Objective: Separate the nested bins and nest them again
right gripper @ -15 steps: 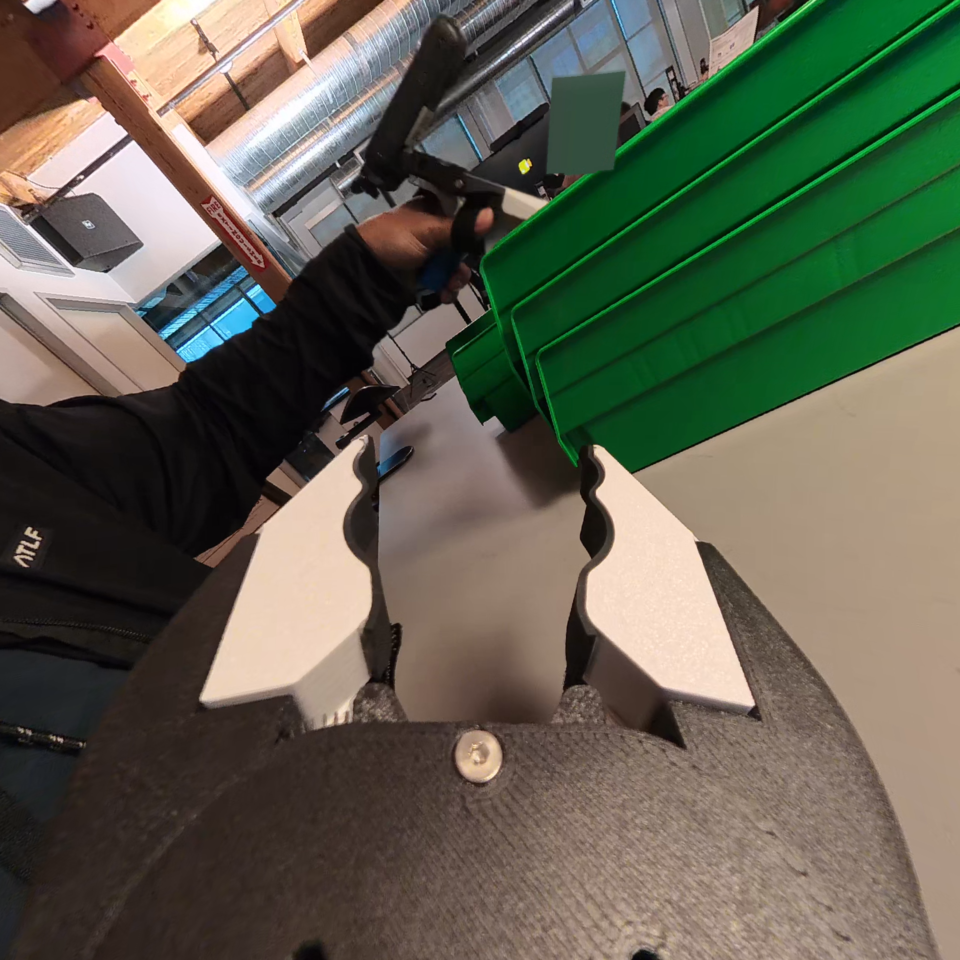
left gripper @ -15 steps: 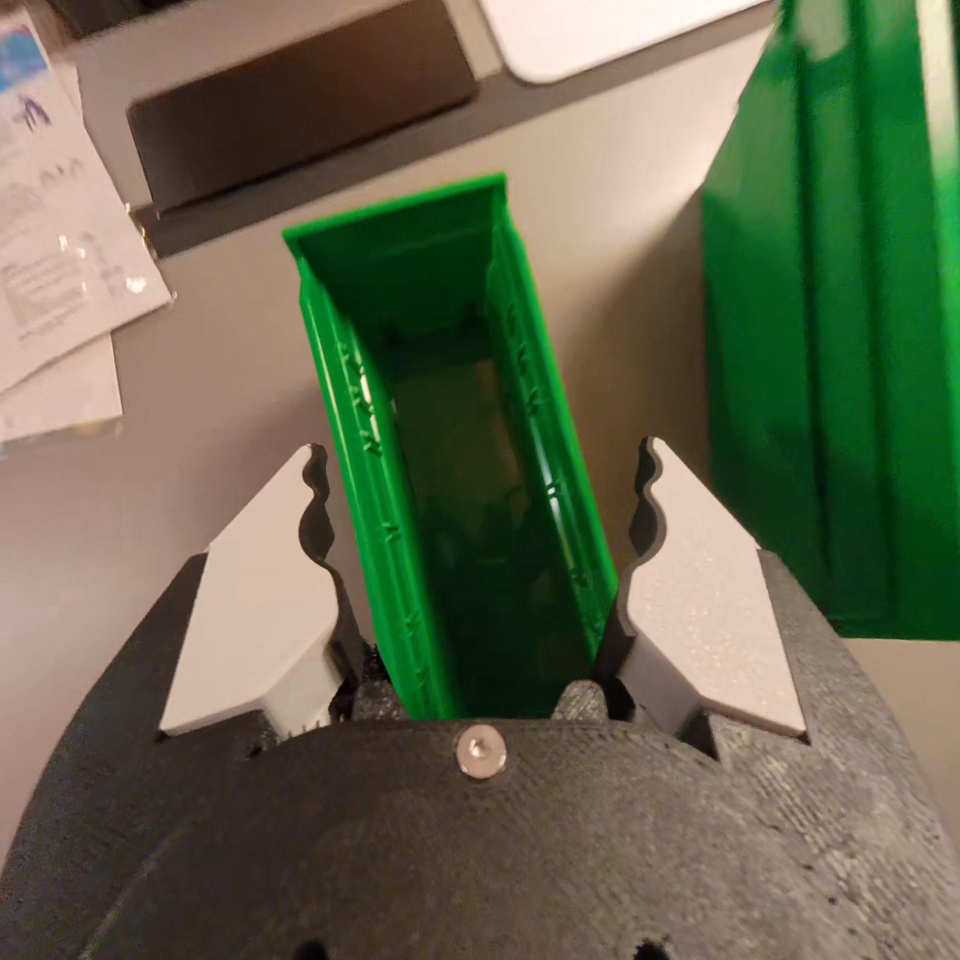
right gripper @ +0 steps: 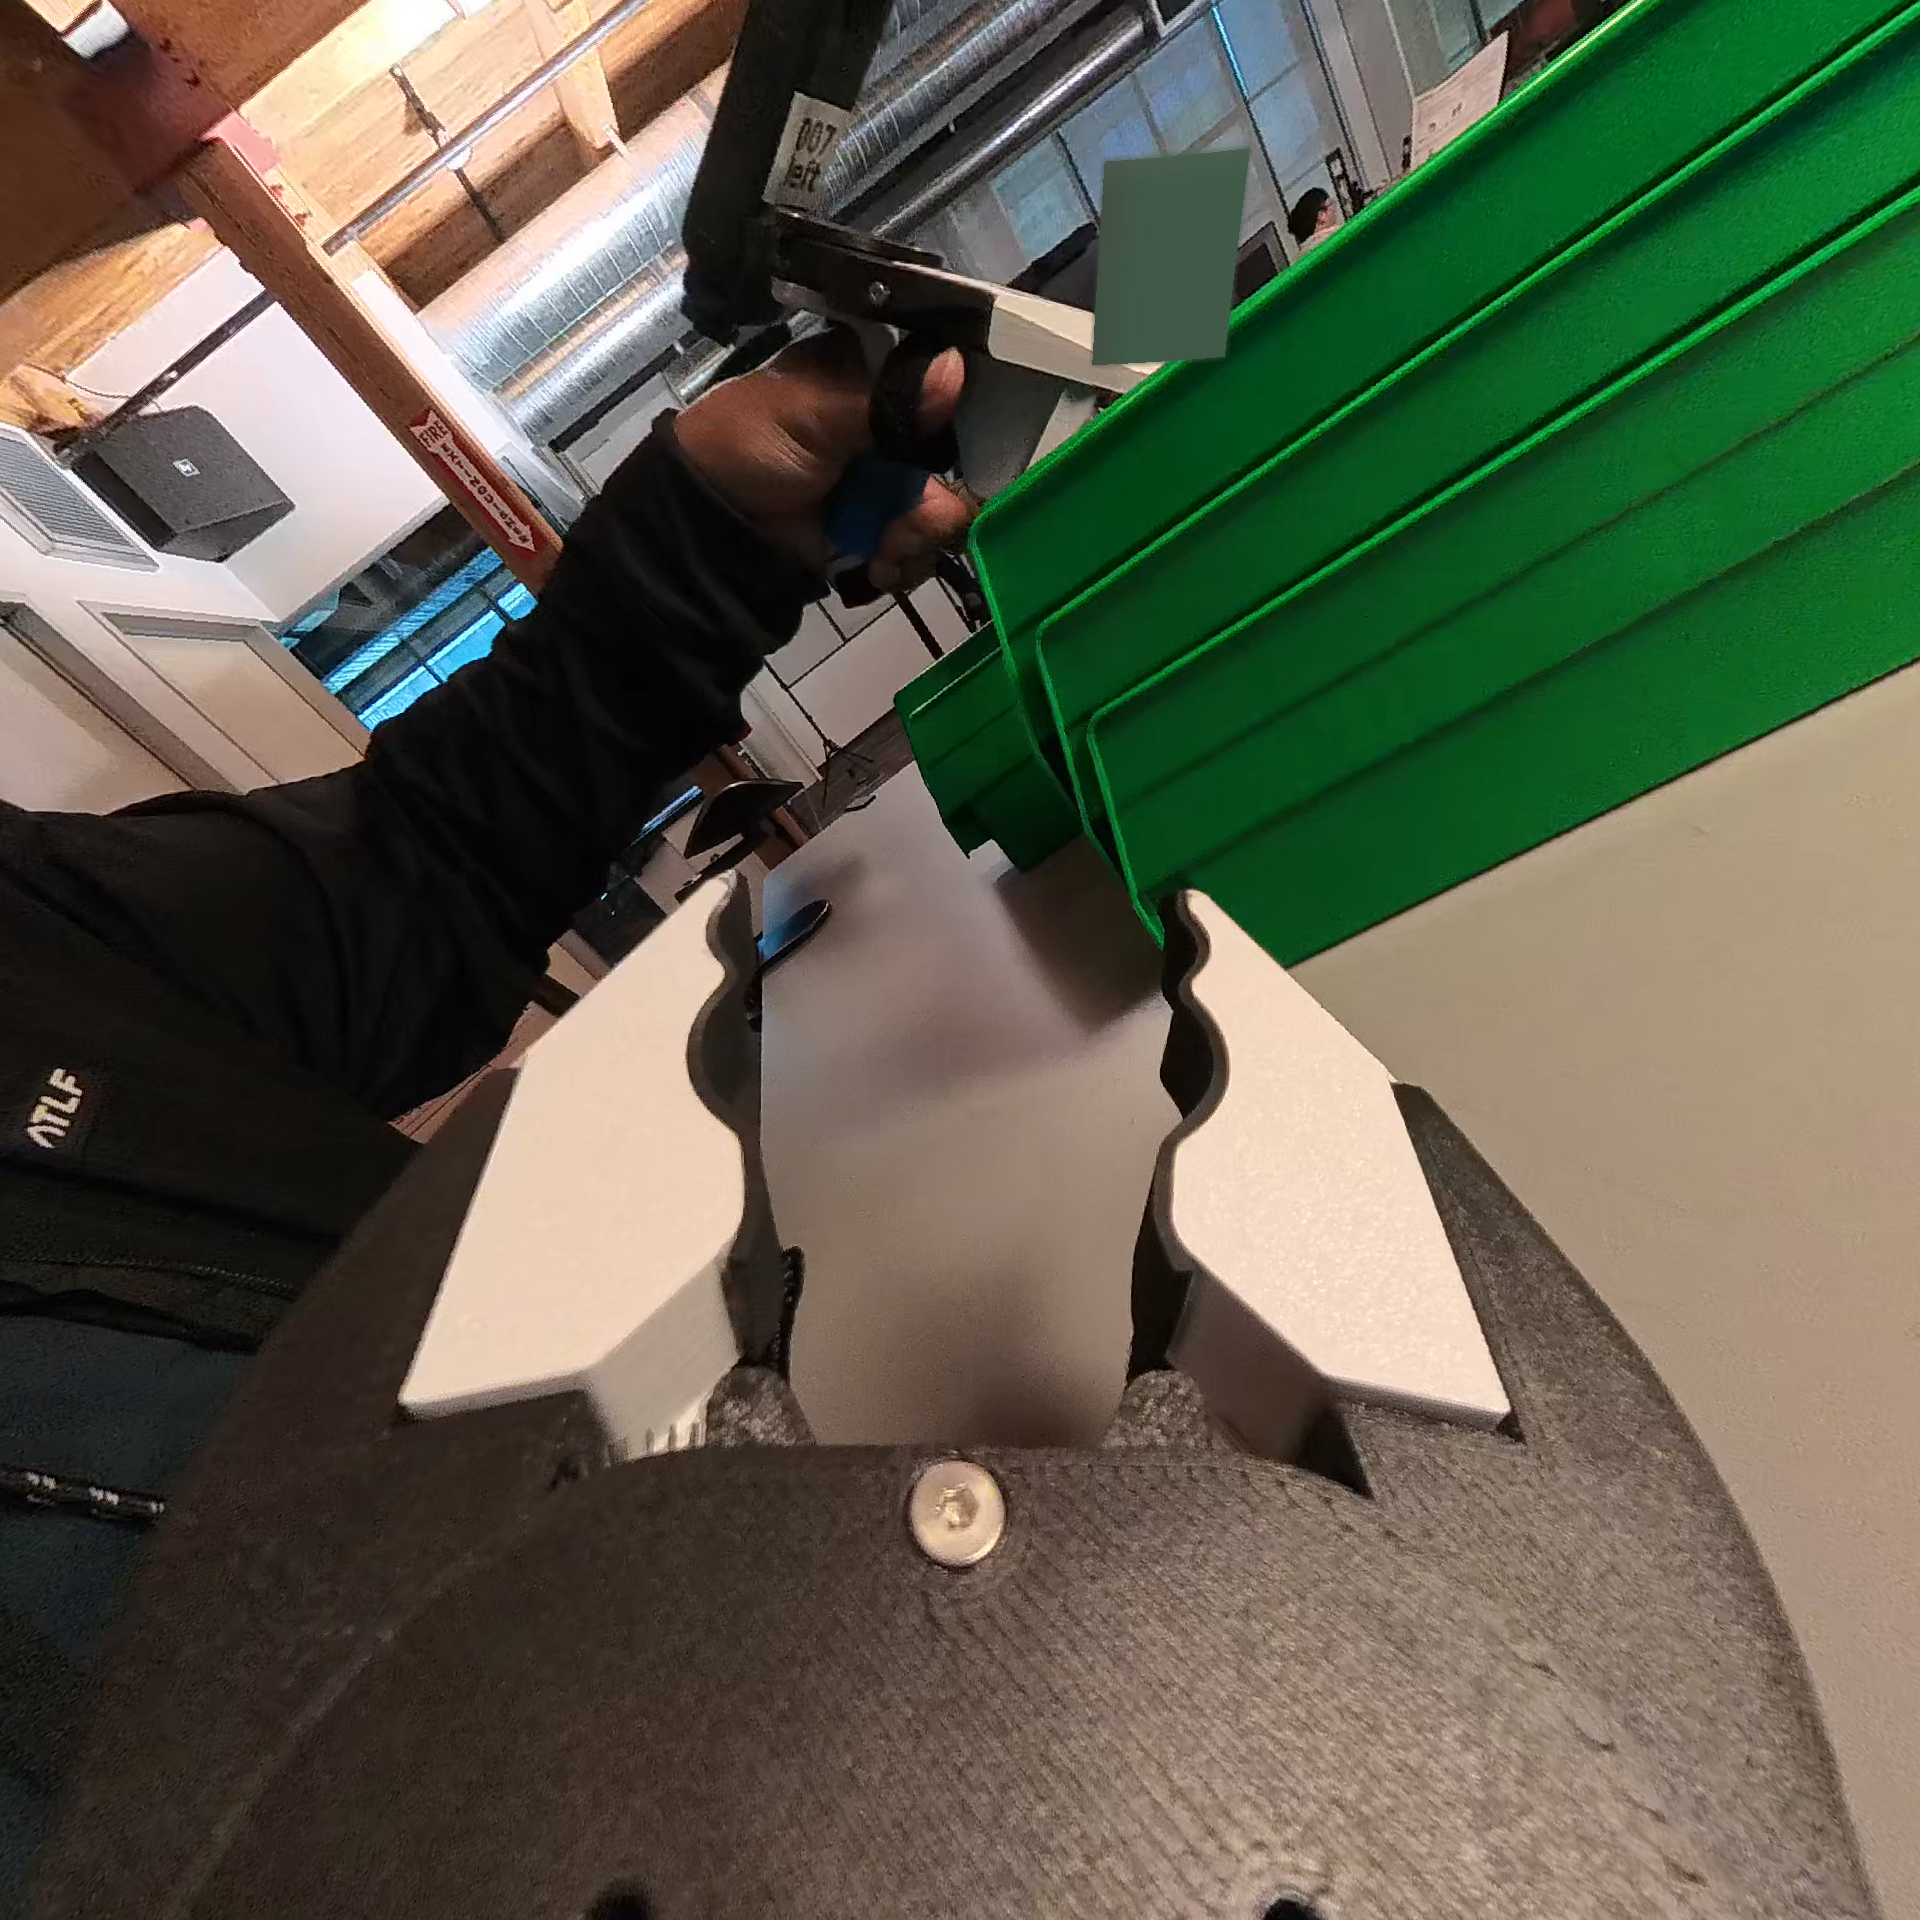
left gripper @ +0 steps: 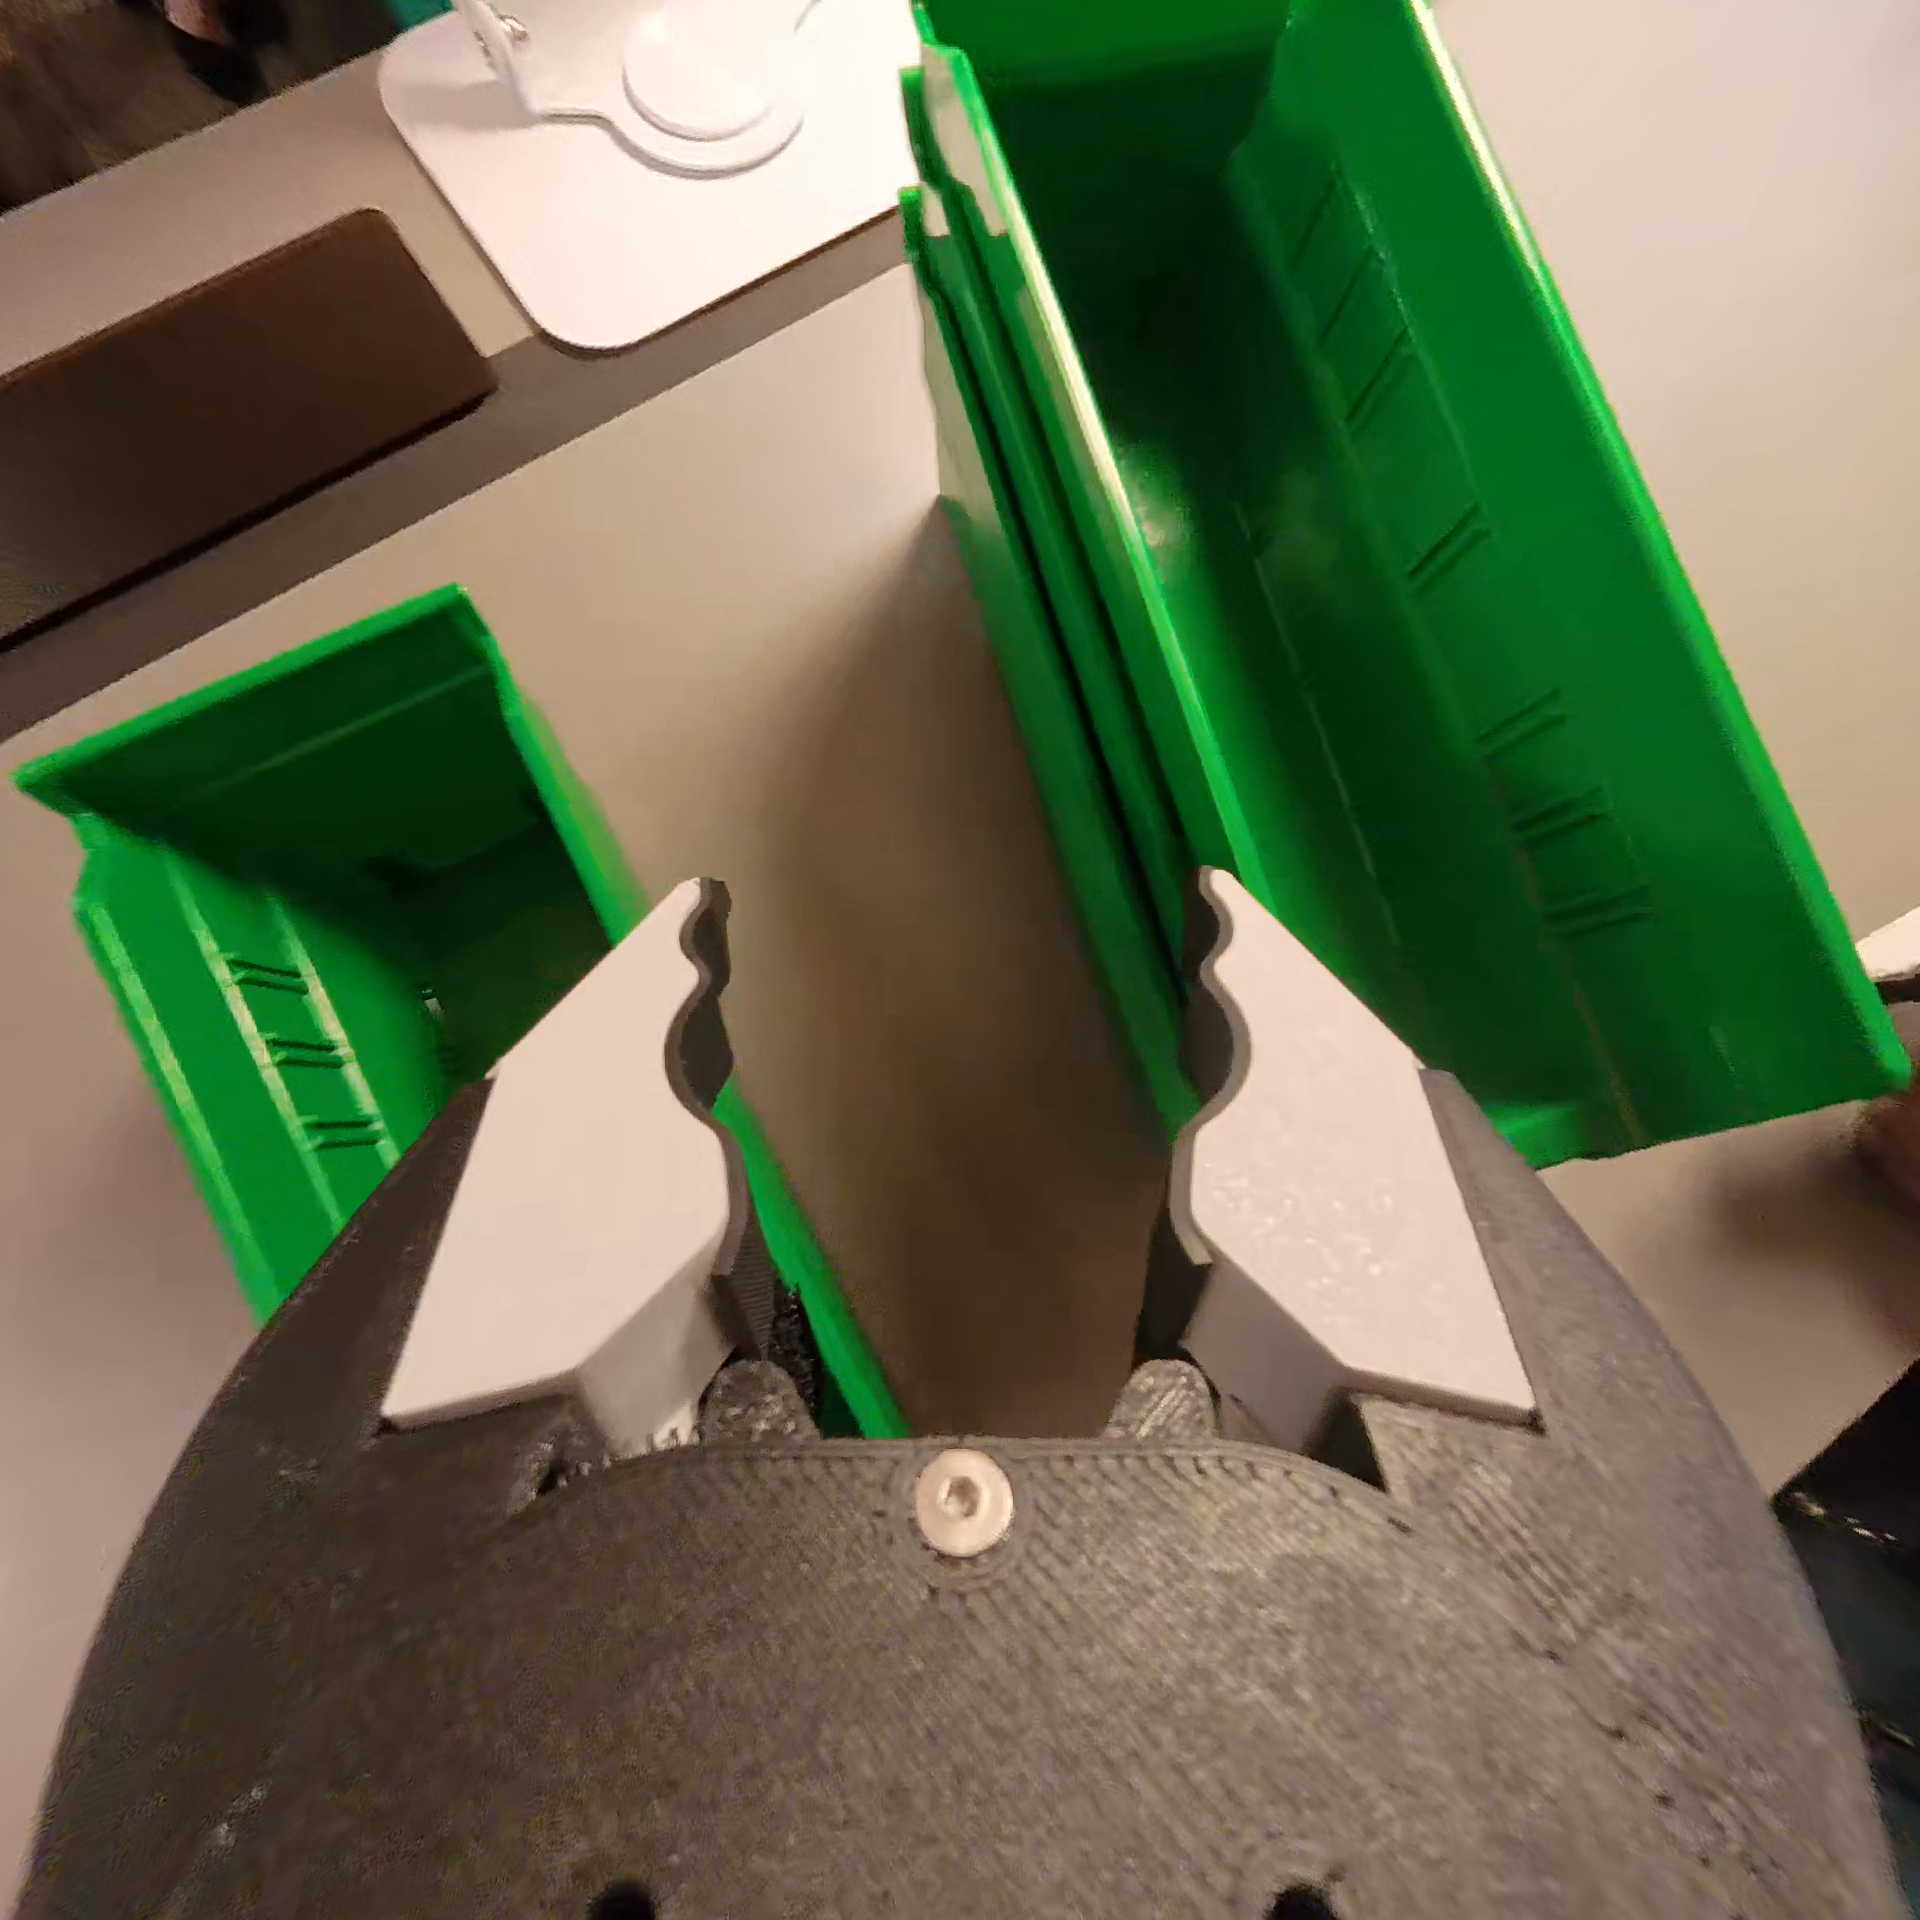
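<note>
Open right gripper (right gripper: 956, 935) beside nested green bins (right gripper: 1507, 582) on the table (right gripper: 1610, 1091).

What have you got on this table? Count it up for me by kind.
Green bins: 4, the loose bin plus 3 rims in the nested stack
Claws: 2, left claw and right claw, both open
White flat base: 1
Dark slab: 1
Total: 8

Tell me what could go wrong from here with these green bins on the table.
1. The left tongs are open over bare table, between the single bin and the nested stack; closing here would likely grab nothing.
2. The right tongs sit low beside the stack's bottom corner; a nudge may slide it.
3. The stack's rims sit tight together, so several bins may lift together.
</note>
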